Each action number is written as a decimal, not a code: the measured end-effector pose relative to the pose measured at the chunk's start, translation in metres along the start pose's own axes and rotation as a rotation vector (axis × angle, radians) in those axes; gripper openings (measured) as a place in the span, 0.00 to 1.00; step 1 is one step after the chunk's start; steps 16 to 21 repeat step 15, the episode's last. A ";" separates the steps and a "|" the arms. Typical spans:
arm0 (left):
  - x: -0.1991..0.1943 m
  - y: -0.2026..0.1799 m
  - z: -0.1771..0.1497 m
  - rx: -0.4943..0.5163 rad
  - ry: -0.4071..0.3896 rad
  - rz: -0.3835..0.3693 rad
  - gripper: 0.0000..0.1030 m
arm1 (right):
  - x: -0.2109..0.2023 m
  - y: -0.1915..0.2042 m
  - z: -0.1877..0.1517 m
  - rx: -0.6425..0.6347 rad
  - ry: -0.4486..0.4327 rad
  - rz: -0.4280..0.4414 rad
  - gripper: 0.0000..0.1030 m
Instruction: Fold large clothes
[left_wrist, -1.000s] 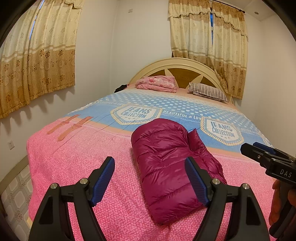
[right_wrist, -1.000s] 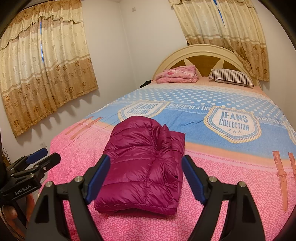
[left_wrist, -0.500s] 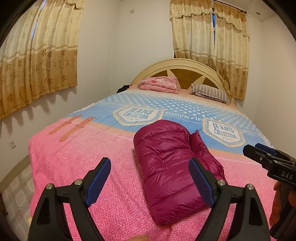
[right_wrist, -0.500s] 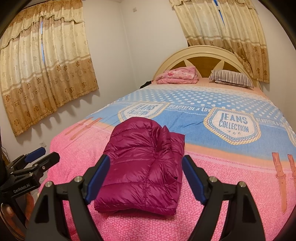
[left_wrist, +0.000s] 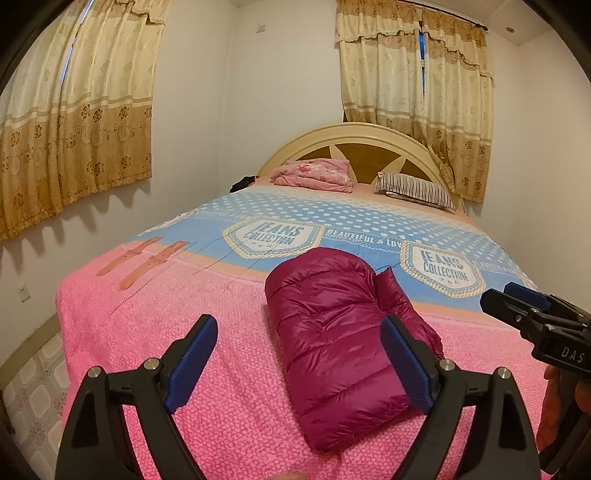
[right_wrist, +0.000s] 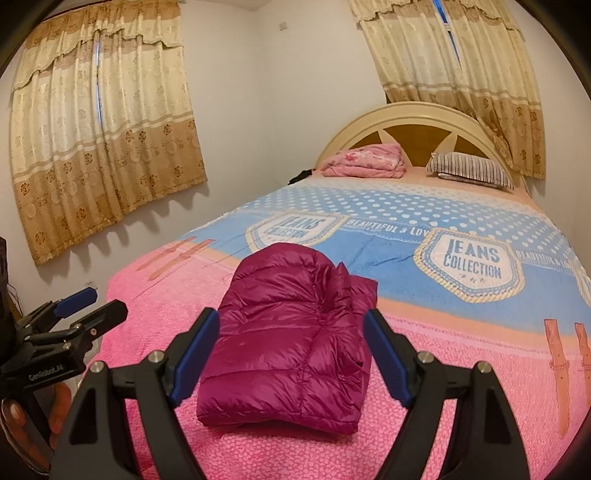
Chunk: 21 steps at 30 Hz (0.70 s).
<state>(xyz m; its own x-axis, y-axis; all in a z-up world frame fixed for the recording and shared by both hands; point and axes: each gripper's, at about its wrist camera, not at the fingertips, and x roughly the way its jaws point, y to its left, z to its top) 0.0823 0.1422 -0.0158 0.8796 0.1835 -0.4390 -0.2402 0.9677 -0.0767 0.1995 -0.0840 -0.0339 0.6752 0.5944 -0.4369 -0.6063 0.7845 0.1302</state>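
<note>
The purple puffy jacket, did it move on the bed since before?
No. The jacket lies folded at the same spot on the pink part of the bedspread, its far end just reaching the blue band, as before.

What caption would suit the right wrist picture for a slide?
A folded magenta puffer jacket lies on the pink bedspread, seen between the fingers of the open right gripper.

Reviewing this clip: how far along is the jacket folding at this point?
Done: the jacket lies folded into a compact bundle on the pink end of the bedspread. In hand: nothing. The left gripper has its jaws opening and the right gripper is open, both empty and short of the jacket. Left: apparently nothing, unless the bundle needs tidying or moving.
</note>
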 end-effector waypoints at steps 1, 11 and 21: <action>0.000 0.000 0.000 -0.002 0.002 -0.002 0.88 | 0.000 0.000 -0.001 0.000 0.000 -0.001 0.80; 0.002 0.001 -0.005 0.015 -0.007 0.036 0.90 | 0.001 -0.003 -0.003 0.014 0.010 -0.005 0.80; 0.002 -0.002 -0.006 0.032 -0.016 0.045 0.90 | 0.001 -0.004 -0.004 0.013 0.011 -0.006 0.80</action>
